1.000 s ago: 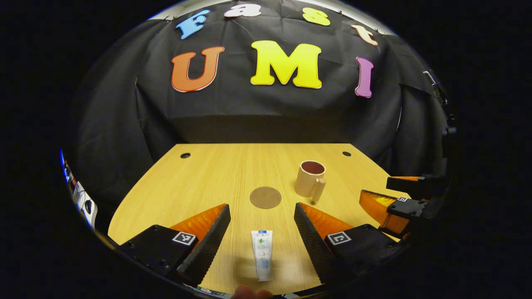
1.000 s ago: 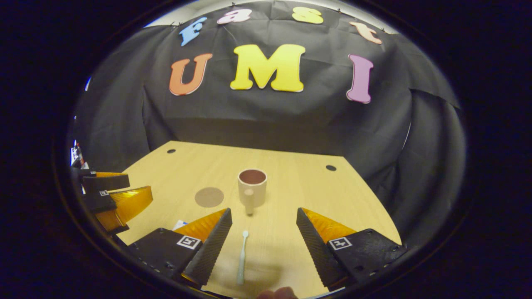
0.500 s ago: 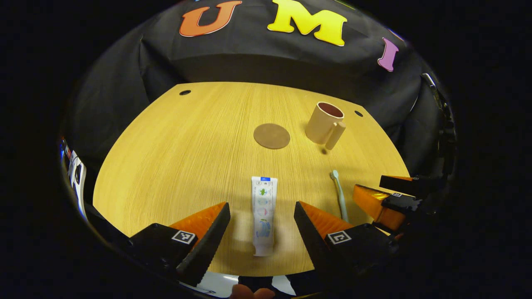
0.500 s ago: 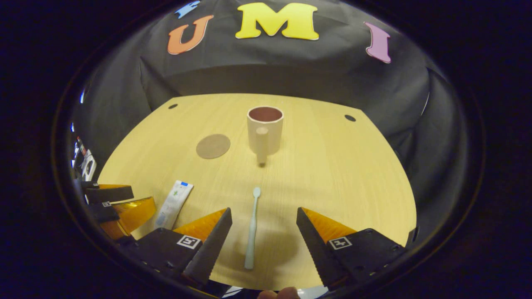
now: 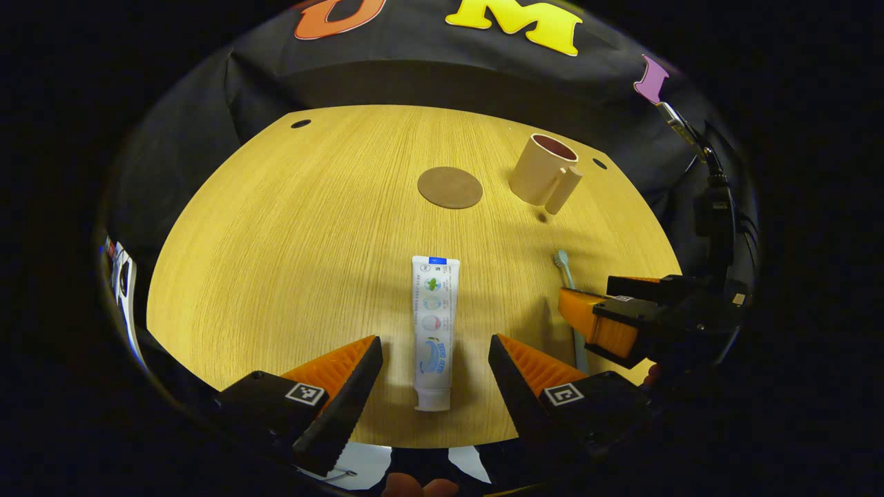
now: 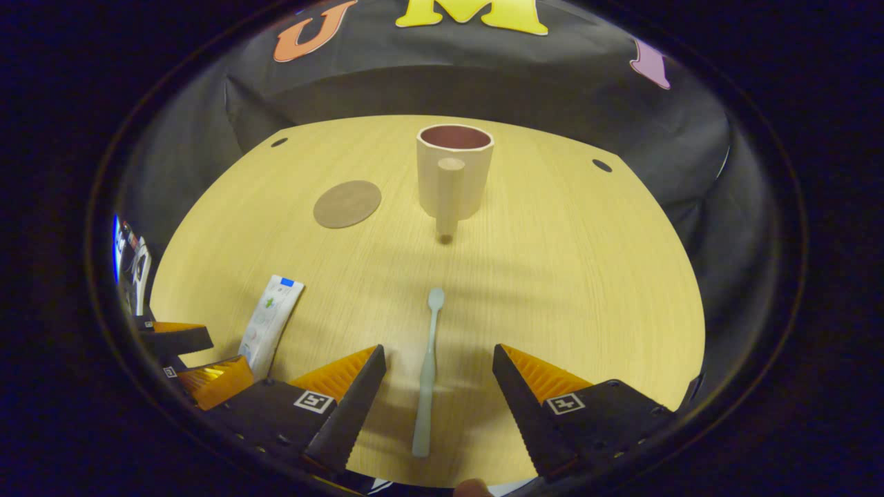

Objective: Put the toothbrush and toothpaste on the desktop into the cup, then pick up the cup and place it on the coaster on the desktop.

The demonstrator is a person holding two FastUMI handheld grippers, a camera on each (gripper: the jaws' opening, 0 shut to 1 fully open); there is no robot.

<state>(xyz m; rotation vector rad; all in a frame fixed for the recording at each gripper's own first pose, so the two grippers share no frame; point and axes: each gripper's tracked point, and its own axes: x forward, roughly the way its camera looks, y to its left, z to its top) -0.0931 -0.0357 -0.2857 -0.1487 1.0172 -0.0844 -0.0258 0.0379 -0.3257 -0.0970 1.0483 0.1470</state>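
Nothing is done yet: toothpaste tube (image 5: 434, 330) and toothbrush (image 6: 426, 376) lie on the desktop (image 5: 290, 235), each between a wide-open gripper's fingers; cup (image 6: 454, 172) empty, coaster (image 6: 347, 203) bare

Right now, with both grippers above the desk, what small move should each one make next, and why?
Probably lower both and close. The left gripper is open with the toothpaste tube lying flat between its fingers, and the right gripper is open around the toothbrush. Neither finger pair touches its item yet, and the cup is still empty.
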